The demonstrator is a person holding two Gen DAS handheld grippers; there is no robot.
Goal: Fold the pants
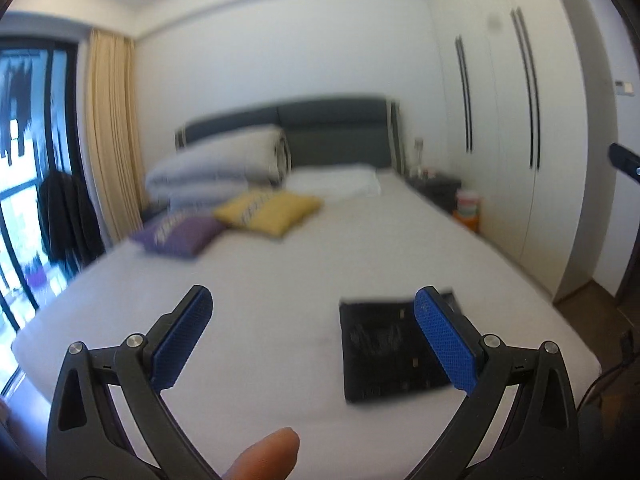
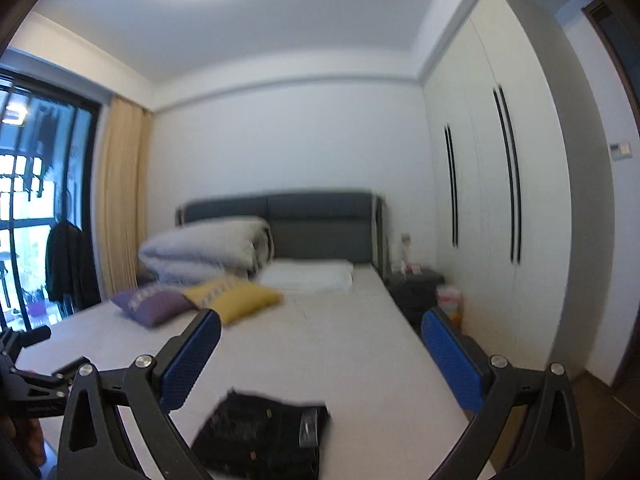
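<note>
The pants (image 1: pixel 394 350) lie folded into a dark rectangle on the near right part of the bed (image 1: pixel 280 280), close to its near edge and not far from its right edge. The left gripper (image 1: pixel 314 338) hangs above the sheet with its jaws spread wide and nothing between them; its right finger overlaps the pants' right side in the left wrist view. The right gripper (image 2: pixel 320 364) is likewise spread wide and empty, above the pants (image 2: pixel 264 436).

A bare stretch of sheet runs from the pants to the far pillows: a purple cushion (image 1: pixel 178 236), a yellow cushion (image 1: pixel 268 212), a rolled quilt (image 1: pixel 218 164) and a white pillow (image 1: pixel 334 180). A small tub (image 1: pixel 468 204) stands on the floor between bed and wardrobe (image 1: pixel 500 140); its contents cannot be seen.
</note>
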